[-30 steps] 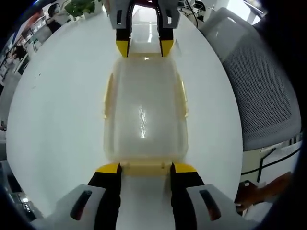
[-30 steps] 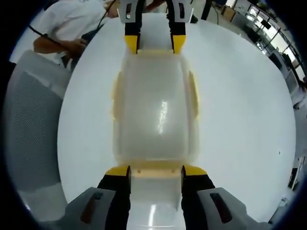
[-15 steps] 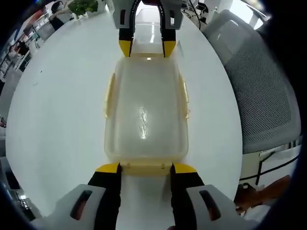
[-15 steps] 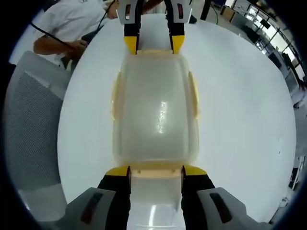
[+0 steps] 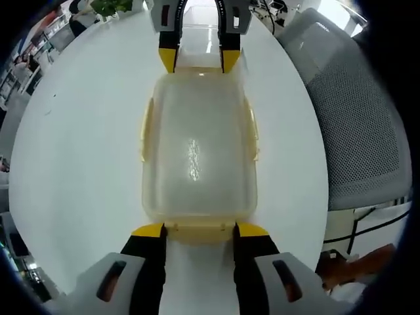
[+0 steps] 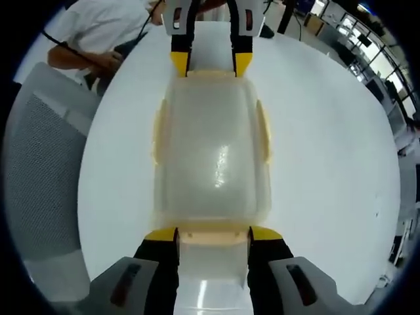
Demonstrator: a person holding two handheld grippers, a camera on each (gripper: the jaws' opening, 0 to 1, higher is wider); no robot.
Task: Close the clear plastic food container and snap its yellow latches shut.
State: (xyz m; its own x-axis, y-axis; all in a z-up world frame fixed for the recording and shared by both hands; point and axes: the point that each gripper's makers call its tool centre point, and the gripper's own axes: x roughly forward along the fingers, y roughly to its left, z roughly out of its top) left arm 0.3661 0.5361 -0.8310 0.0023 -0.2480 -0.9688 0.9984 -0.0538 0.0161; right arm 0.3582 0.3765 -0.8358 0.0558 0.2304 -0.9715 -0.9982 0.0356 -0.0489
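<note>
Tabletop [image 5: 72, 164]: round and white, carrying the container at its middle in both the left gripper view and the right gripper view [image 6: 328, 170].
Chair [image 5: 357, 125]: grey mesh, just beside the tabletop's edge; seen again in the right gripper view [image 6: 39, 170].
Person [image 6: 98, 33]: white sleeve and a hand past the far rim of the tabletop.
Container [image 5: 197, 147]: clear plastic, lid resting on the body, lying lengthwise between the two claws; also [image 6: 213, 154].
Side latches [image 5: 146, 128]: yellow, along both long sides; whether they are snapped down cannot be told.
Left claw [image 5: 195, 230]: jaws wide, yellow tips either side of the near end latch [image 5: 197, 230], at the container's short end; seen from the other side at the far end [image 6: 211, 62].
Right claw [image 6: 213, 234]: jaws wide, tips flanking the opposite end latch [image 6: 213, 231]; seen at the far end [image 5: 195, 60].
</note>
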